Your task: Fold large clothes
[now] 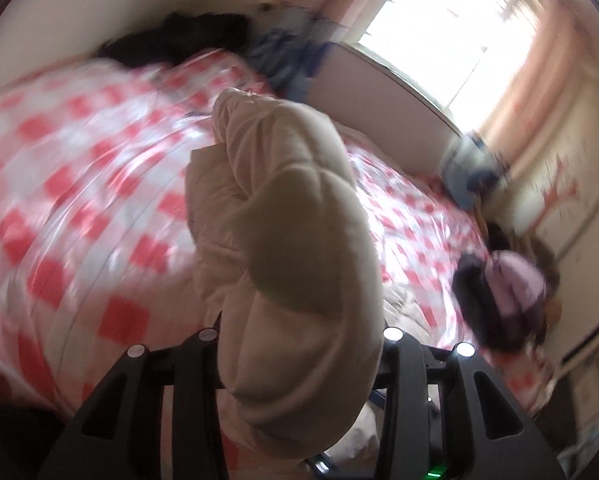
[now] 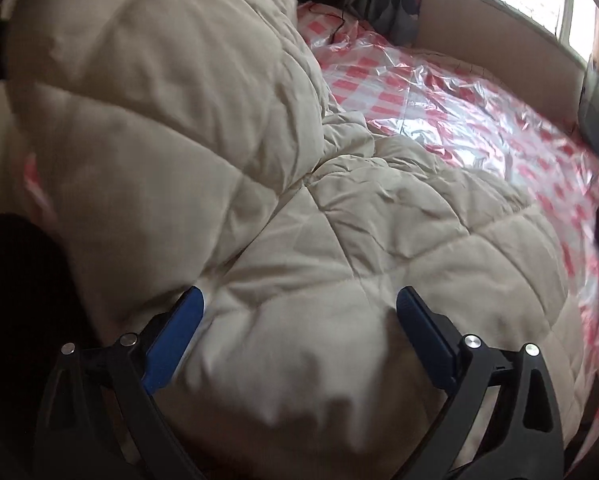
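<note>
A thick beige quilted garment [image 1: 295,216] hangs in a puffy roll in front of the left wrist camera, above the bed. My left gripper [image 1: 299,332] is shut on it; the cloth fills the gap and hides the fingertips. In the right wrist view the same garment [image 2: 227,128] is heaped on the bed, one part raised at the left and the rest spread flat. My right gripper [image 2: 299,312] stands open, its blue pads [image 2: 179,324] wide apart, with a bulge of the quilted cloth between them.
The bed is covered with a shiny red-and-white checked plastic sheet [image 2: 459,112]. A purple and black bag [image 1: 503,292] lies at its right side. Blue patterned fabric [image 2: 391,4] is piled near the beige board [image 2: 499,28] under the bright window [image 1: 459,32].
</note>
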Tool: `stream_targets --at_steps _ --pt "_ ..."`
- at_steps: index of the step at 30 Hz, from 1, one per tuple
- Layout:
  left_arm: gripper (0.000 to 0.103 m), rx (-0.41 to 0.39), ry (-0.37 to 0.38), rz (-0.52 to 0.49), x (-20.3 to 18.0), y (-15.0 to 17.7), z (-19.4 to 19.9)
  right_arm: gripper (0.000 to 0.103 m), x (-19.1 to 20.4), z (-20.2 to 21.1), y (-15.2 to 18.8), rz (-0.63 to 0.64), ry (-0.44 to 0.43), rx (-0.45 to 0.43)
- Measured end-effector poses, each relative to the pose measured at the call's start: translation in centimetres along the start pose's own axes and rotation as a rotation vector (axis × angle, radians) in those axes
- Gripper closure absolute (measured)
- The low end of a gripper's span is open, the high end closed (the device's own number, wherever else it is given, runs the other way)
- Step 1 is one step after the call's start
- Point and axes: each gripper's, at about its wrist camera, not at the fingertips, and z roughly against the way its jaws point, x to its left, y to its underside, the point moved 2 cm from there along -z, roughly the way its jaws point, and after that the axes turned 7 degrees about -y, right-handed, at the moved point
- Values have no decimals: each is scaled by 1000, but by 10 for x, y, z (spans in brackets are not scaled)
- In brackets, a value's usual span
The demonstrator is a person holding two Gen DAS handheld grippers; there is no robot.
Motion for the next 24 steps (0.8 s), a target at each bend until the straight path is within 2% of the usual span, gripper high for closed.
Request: stream_targets --at_steps 4,8,12,14,17,20,22,23,24 --pt "64 15 9 -185 -53 9 -9 9 -47 61 24 -215 -222 -129" --pt "64 40 46 -315 -107 26 -29 9 -125 114 55 -517 -431 -284" --pt "64 74 71 -423 -149 56 -51 8 -191 146 84 -717 -521 -429" --pt "64 96 68 -484 -170 75 -64 8 -214 157 90 -771 -550 -478" --pt "64 96 36 -612 -201 106 -74 7 -232 170 88 -787 -541 -499" --pt "63 76 -4 -719 -219 129 -77 7 -242 180 65 -735 -540 -484" --pt "61 49 -25 -787 -228 143 -76 7 -247 181 39 -689 -532 -439" --pt "56 38 -43 -817 -234 151 -76 7 -252 177 24 -665 -521 -391" --pt "51 21 -58 -868 -237 161 -75 7 -252 167 3 -622 -491 -302"
